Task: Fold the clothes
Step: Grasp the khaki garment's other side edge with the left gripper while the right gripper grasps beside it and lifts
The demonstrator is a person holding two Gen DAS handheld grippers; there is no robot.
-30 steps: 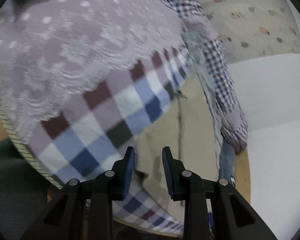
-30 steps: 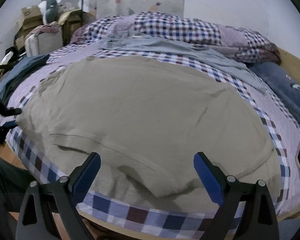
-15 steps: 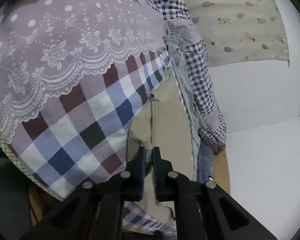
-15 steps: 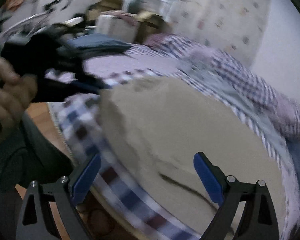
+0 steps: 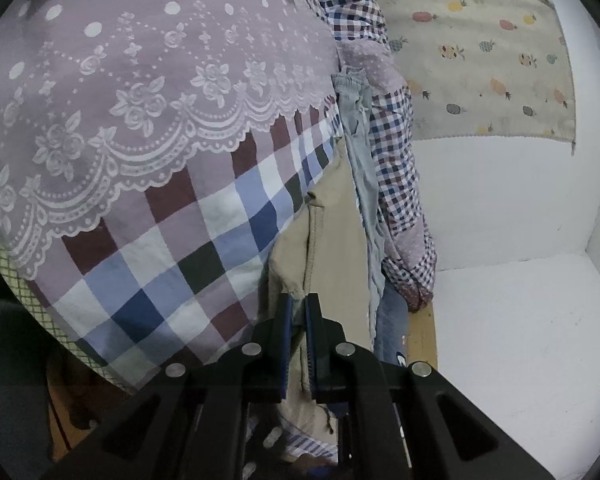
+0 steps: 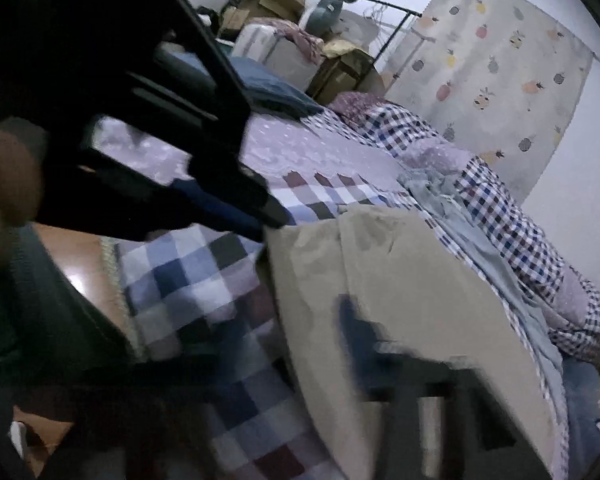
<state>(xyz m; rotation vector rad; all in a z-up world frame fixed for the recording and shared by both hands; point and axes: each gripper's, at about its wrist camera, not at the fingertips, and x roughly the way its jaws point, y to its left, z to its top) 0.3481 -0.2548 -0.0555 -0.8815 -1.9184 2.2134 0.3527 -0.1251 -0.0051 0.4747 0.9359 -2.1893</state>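
At the bed's [image 5: 172,216] near edge the left tongs [image 5: 298,312] pinch the khaki garment's [image 5: 336,240] corner, ready to fold it across; the right tongs [image 6: 380,344] are too blurred to tell.

My bed [image 5: 188,240] carries a khaki garment [image 5: 332,240] ahead of my left gripper [image 5: 298,312], pale-blue clothing [image 5: 360,168] just beyond.

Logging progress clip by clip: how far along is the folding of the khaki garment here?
Early stage. Done: the khaki garment lies spread on the checked bedspread. In hand: the left gripper is clamped on its near corner edge. The right gripper is over the garment, too blurred to judge. Left: no fold is visible in it, and the pale blue garment beside it lies crumpled.
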